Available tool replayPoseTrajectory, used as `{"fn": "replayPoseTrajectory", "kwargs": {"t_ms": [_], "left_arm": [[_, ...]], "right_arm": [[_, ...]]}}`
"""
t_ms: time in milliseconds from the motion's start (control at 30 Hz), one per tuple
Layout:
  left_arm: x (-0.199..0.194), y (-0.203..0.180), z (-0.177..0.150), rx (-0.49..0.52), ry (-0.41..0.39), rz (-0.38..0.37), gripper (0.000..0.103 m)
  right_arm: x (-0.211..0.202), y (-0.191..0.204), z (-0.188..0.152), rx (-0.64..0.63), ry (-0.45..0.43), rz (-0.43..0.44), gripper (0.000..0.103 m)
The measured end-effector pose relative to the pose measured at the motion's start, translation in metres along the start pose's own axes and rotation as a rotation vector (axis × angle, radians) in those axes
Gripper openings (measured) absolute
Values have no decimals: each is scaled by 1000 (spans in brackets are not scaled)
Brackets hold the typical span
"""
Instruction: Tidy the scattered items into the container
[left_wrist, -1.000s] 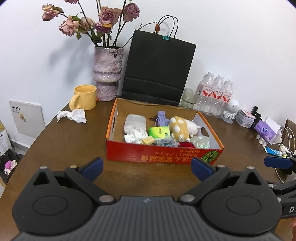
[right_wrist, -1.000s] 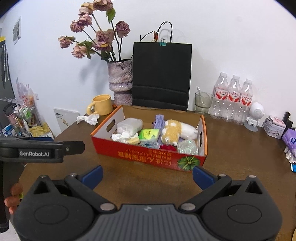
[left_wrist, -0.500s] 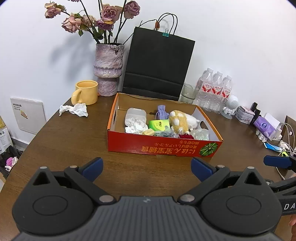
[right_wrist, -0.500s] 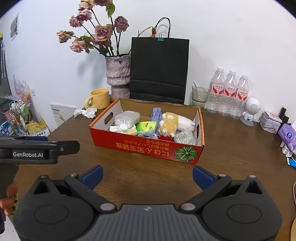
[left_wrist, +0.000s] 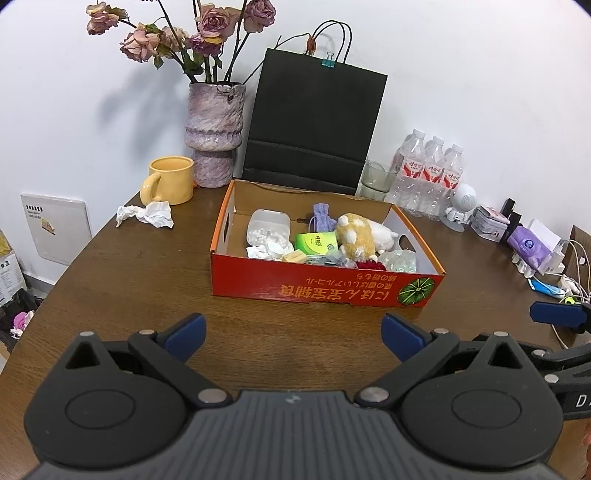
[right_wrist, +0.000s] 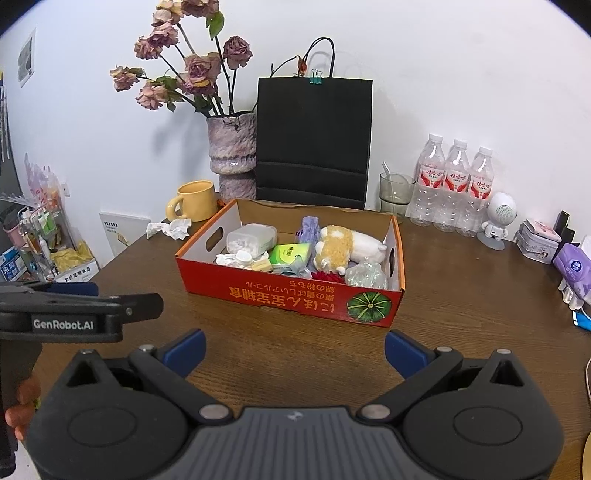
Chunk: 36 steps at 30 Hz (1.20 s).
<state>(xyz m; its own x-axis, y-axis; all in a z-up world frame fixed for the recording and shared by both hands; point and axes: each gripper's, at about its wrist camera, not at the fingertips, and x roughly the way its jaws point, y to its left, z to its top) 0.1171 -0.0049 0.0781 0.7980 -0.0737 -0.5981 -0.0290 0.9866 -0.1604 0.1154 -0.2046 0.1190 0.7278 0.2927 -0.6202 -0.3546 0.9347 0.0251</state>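
Both claws were spread wide with nothing in them: left claw (left_wrist: 291, 332) and right claw (right_wrist: 293, 349) both hung over bare surface (left_wrist: 147, 280) on the near side of the red cardboard box (left_wrist: 325, 286), well apart from it.

Task items were mostly in the box already: clear plastic tub (left_wrist: 267, 227), green packet (left_wrist: 317, 243), plush toy (left_wrist: 356, 236), purple drawstring pouch (left_wrist: 322, 214), crinkled clear wrapper (left_wrist: 400, 260), something red (left_wrist: 369, 265) against the near wall.

Judgement: the run looked near its end, or between picks. The only loose piece that read as scatter was the crumpled tissue (left_wrist: 146, 215), left of the box and just in front of the yellow mug (left_wrist: 170, 180). If it counts, the next move would call for the left claw to reach out past the box's left wall, come down over the tissue, pinch it and drop it in the box. Tissue is soft and light, so a low pinch is needed; the mug is close, with risk of a nudge.

The bottles (right_wrist: 458, 188), glass (right_wrist: 396, 192), vase (left_wrist: 215, 134) and black paper bag (left_wrist: 314, 122) behind the box read as fixtures, not scatter.

Hard to tell:
- the box's near wall hid the lower part of its contents, and the small pale bits by the tub were unidentifiable
- clutter right of the box, including cables and a purple pack (left_wrist: 528, 247), was distorted at the fisheye edge
- the claw bodies blocked the near surface in both views
- the other claw showed only as a sliver at the edge of each view
- the person showed only as fingers (right_wrist: 20, 406) on the left handle
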Motion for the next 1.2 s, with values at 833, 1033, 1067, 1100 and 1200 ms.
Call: {"fn": "replayPoseTrajectory", "kwargs": {"t_ms": [833,1033,1067,1100,1200], "left_arm": [[6,0,-2,4,16,-7,103],[7,0,-3,7,15,-7,103],[7,0,-3,7,15,-7,103],[7,0,-2,7,14,-8,103],[8,-1,-3,16,8,-4,103]], "right_arm": [[5,1,-2,17,3,0,103],[6,2,-2,18,4,1,103],[6,2,-2,18,5,1,103],[7,2,-2,18,6,0,103],[8,3,-3,19,8,0,103]]}}
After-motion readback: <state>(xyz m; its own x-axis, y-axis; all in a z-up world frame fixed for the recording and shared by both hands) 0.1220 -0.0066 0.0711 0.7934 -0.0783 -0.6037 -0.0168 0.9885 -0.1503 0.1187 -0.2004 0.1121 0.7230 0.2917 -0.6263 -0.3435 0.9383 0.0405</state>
